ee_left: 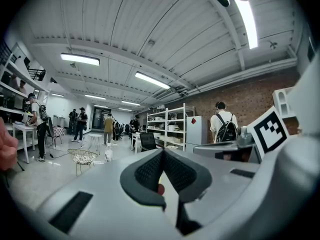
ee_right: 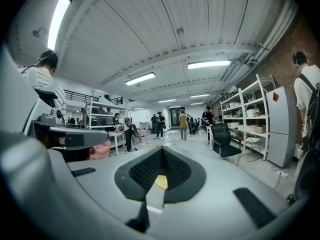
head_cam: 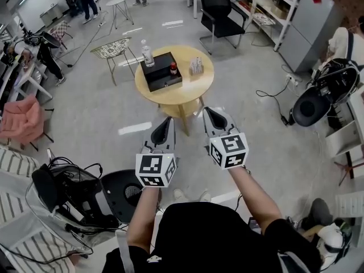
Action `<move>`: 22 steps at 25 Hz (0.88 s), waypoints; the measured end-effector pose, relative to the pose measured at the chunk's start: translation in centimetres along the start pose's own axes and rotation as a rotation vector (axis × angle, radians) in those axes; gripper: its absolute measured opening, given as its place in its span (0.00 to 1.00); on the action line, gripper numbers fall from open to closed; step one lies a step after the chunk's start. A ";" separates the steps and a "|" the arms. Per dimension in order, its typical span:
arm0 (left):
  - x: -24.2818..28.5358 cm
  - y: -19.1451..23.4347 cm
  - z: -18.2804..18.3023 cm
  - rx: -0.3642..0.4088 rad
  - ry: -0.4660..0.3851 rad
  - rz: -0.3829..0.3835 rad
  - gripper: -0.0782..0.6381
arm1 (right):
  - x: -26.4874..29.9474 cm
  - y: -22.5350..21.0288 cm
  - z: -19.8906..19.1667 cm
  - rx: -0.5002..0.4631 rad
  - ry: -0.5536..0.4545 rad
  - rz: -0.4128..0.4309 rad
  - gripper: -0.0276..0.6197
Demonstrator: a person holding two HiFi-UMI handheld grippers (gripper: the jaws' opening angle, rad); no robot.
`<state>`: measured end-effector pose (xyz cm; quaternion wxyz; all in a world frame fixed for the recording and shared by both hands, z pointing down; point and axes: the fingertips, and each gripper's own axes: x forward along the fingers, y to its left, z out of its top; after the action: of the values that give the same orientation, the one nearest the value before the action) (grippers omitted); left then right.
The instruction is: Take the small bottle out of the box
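- The small bottle [head_cam: 173,69], dark with a red cap, stands upright at the right end of the black box [head_cam: 159,73], which sits on the round wooden desk [head_cam: 187,92] towards its far left side.
- Both claws hang over the floor on the near side of the desk, well apart from it and from the bottle. They point towards the desk.
- The left claw [head_cam: 166,121] is off the desk's near left edge. Its own view shows its two jaws pressed tip to tip with nothing between them.
- The right claw [head_cam: 208,111] is off the desk's near right edge. Its jaws are closed together too and are just as empty.
- From above I cannot tell whether the bottle sits down inside the box or on its top. Its label is too small to read.
- In the left gripper view the claw's own body covers the desk. Only a small red spot [ee_left: 160,188] shows through the gap under the pads, and I cannot tell what it is.
- In the right gripper view a yellow patch [ee_right: 161,182] shows through the same gap. The box and bottle are hidden.
- A clear water bottle [head_cam: 147,54] stands at the desk's far left edge, just beside the box.
- The marker cubes [head_cam: 155,170] cover the person's hands.
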<state>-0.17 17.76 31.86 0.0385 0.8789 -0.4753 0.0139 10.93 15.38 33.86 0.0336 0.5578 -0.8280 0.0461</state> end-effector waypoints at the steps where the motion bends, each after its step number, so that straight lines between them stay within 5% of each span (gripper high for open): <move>1: 0.2 -0.2 0.0 -0.001 -0.002 0.003 0.11 | -0.1 -0.2 0.0 0.001 0.000 0.004 0.05; 11: -0.2 -3.2 0.4 -0.004 -0.002 0.030 0.11 | -2.7 -1.8 0.1 0.001 0.009 0.031 0.05; 22: 3.4 -1.8 -0.6 -0.021 0.012 0.026 0.11 | 0.7 -3.5 -0.6 0.002 0.025 0.040 0.05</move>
<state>3.22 15.96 32.60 0.0504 0.8721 -0.4864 0.0148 13.95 13.50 34.68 0.0425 0.5405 -0.8385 0.0543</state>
